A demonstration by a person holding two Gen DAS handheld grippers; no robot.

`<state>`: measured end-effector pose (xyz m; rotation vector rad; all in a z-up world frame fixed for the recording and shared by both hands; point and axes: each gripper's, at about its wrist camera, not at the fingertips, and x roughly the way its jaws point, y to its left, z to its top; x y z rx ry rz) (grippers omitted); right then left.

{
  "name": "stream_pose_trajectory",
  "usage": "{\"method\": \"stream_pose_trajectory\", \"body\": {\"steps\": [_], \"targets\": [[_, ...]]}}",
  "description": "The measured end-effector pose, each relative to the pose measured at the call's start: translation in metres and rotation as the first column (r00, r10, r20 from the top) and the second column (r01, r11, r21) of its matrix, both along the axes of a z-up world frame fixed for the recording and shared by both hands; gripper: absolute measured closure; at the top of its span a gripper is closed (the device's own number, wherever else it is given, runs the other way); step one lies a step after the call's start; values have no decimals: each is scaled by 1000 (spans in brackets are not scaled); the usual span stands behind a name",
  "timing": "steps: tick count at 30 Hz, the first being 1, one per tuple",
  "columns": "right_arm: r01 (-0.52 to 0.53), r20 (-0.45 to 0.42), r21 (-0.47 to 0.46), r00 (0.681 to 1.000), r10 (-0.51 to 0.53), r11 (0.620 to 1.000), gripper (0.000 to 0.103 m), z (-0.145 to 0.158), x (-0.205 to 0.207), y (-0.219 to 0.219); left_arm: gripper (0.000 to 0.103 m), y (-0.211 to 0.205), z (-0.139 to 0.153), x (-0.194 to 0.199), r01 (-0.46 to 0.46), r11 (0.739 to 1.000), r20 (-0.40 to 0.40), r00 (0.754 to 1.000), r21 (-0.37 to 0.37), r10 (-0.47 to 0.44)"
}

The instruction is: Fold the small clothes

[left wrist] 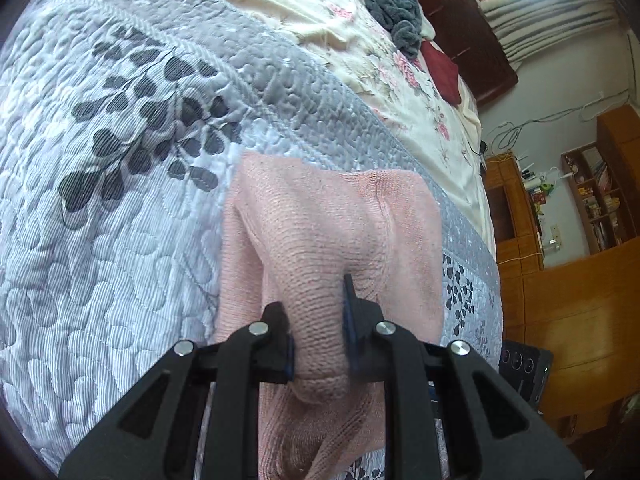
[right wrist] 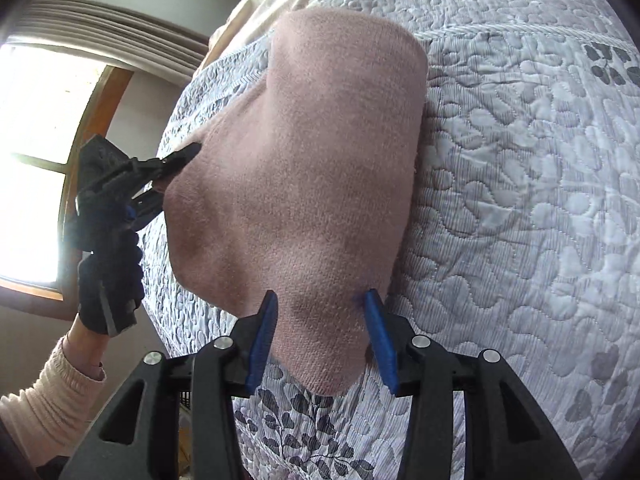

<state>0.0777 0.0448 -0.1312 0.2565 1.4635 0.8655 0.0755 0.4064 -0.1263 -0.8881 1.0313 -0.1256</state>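
Observation:
A pink knit garment [left wrist: 328,216] hangs bunched over the grey quilted bedspread [left wrist: 120,240]. My left gripper [left wrist: 316,304] is shut on a thick fold of it, and cloth fills the gap between the black fingers. In the right wrist view the same garment [right wrist: 312,168] is stretched and lifted off the quilt [right wrist: 520,200]. My right gripper [right wrist: 320,300] is shut on its near corner, with the blue pads [right wrist: 380,340] pressed against both sides. My left gripper [right wrist: 176,162] holds the garment's left edge there, carried by a gloved hand [right wrist: 108,240].
A cream floral sheet [left wrist: 400,80] lies beyond the quilt, with a grey clothes pile [left wrist: 392,4] and a dark red item [left wrist: 440,68] on it. Wooden cabinets and shelves [left wrist: 580,280] stand past the bed's edge. A bright window [right wrist: 40,140] is at the left.

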Motion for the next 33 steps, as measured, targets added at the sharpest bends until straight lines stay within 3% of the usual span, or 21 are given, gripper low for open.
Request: {"method": "stream_pose_trajectory", "body": {"steps": [6,12,16,20,24,25,26,28,33], "targets": [[-9,-3,-71,1000,9,997,57,-16,-4,11,83,-5,-31,5,49,999,-52,998,11,-48],[8,-15,-69,1000,-9,998,53,-15,-9,-2,73,-1,-4,-15,37,997,-53,998,73,-33],[20,-49,-50,999,-23,999,41,-15,-13,-15,62,-10,19,-44,56,994,-39,998,91,-53],[20,-70,-68,997,-24,998,42,-23,-19,-18,62,-34,22,-63,95,991,-46,995,90,-91],[19,-78,-75,997,-25,997,61,-27,-18,-13,78,-56,2,-66,164,974,-114,983,157,-147],[17,-79,-68,997,-22,998,71,-28,-18,-13,80,-58,-4,-66,169,973,-133,980,158,-149],[15,-79,-66,997,-20,998,74,-27,-19,-12,80,-57,-9,-67,168,974,-141,979,154,-147],[5,-61,-80,998,-10,997,76,-27,-20,-11,86,-56,-17,-67,175,970,-156,976,169,-149],[-9,-66,-113,998,2,994,77,-36,-24,-6,86,-50,-33,-65,185,969,-184,971,163,-154]]}}
